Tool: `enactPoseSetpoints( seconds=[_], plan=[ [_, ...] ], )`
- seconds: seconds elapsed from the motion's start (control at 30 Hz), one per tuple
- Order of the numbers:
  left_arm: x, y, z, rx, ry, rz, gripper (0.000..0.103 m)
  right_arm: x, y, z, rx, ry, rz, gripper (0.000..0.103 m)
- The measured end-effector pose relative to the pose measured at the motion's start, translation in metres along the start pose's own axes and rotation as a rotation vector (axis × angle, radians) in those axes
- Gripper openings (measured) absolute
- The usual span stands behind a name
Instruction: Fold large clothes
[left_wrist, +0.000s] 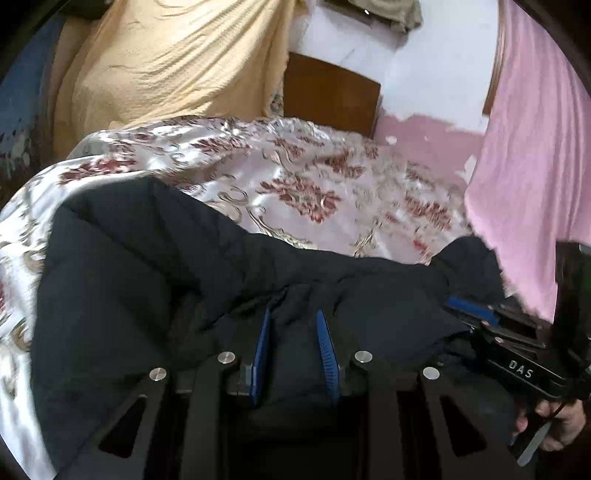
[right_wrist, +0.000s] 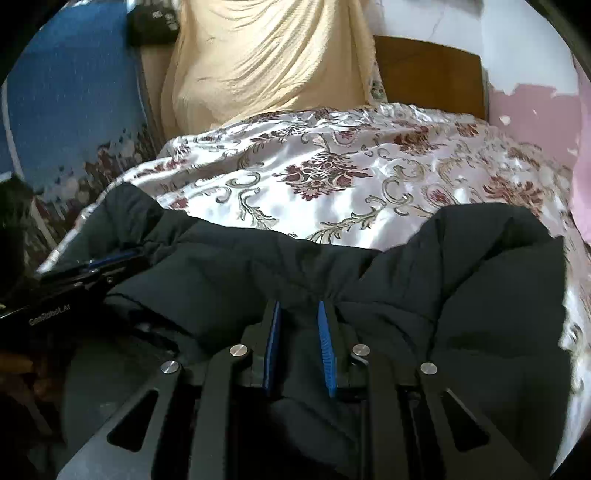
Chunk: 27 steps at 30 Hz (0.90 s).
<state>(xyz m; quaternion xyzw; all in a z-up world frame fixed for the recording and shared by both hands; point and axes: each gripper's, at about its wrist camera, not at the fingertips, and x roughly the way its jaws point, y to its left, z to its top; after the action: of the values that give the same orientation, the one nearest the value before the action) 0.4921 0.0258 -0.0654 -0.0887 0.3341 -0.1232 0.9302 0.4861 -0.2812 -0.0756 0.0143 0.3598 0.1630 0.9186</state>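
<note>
Black quilted jacket, bunched over a floral bedspread; left gripper and right gripper each pinch its fabric.

A matt black quilted jacket lies on a glossy satin floral bedspread before a smooth wooden headboard.

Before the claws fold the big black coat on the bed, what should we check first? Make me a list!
1. Left claw pinching the black coat: ok, fabric bunched between its fingers.
2. Right claw pinching the coat: ok, fabric gathered there too.
3. Both claws on the same edge: ok, each shows beside the other.
4. Flowery bedspread ahead bare for folding: ok.
5. Pink cloth away from the coat: cannot tell.
6. Coat lying flat: not ok, it is rumpled.
</note>
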Motion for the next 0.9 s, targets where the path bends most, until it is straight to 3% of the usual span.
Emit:
enactPoseSetpoints(
  seconds=[0.1,0.23,0.33,0.37,0.4,0.43,0.47,0.5,0.53,0.63,0.73,0.9],
  plan=[
    [-0.008,-0.008,-0.003,0.056,0.009,0.018,0.028,-0.019,0.006,-0.007,-0.037,-0.013,-0.012,0.027],
    [0.014,-0.018,-0.009,0.141,0.051,0.1,0.029,-0.001,0.005,-0.017,-0.054,-0.001,-0.03,0.027],
    [0.009,-0.019,-0.005,0.133,0.057,0.106,0.029,-0.004,0.006,-0.012,-0.06,0.008,-0.037,0.027],
    [0.003,-0.017,-0.003,0.116,0.056,0.099,0.033,-0.007,0.006,-0.01,-0.06,0.008,-0.035,0.028],
    [-0.004,-0.016,-0.001,0.094,0.056,0.088,0.041,-0.014,0.006,-0.008,-0.052,0.012,-0.026,0.033],
    [-0.013,-0.014,0.0,0.074,0.053,0.084,0.07,-0.024,0.006,-0.006,-0.04,0.008,-0.007,0.039],
    [-0.023,-0.012,0.0,0.05,0.035,0.097,0.091,-0.033,0.007,-0.006,-0.033,-0.003,0.001,0.055],
    [-0.031,-0.011,-0.002,0.034,0.009,0.105,0.092,-0.042,0.008,-0.006,-0.024,-0.016,0.007,0.071],
    [-0.041,-0.011,-0.004,0.025,0.0,0.107,0.092,-0.051,0.007,-0.006,-0.013,-0.028,0.011,0.076],
    [-0.052,-0.016,-0.01,0.026,0.068,0.141,0.092,-0.074,0.003,-0.009,0.039,-0.008,0.018,0.076],
    [-0.073,-0.031,-0.019,0.082,0.077,0.143,0.092,-0.097,0.003,-0.018,0.046,-0.005,0.015,0.077],
    [-0.124,-0.062,-0.037,0.154,0.096,0.109,0.092,-0.153,0.011,-0.041,0.007,-0.026,0.0,0.095]
  ],
)
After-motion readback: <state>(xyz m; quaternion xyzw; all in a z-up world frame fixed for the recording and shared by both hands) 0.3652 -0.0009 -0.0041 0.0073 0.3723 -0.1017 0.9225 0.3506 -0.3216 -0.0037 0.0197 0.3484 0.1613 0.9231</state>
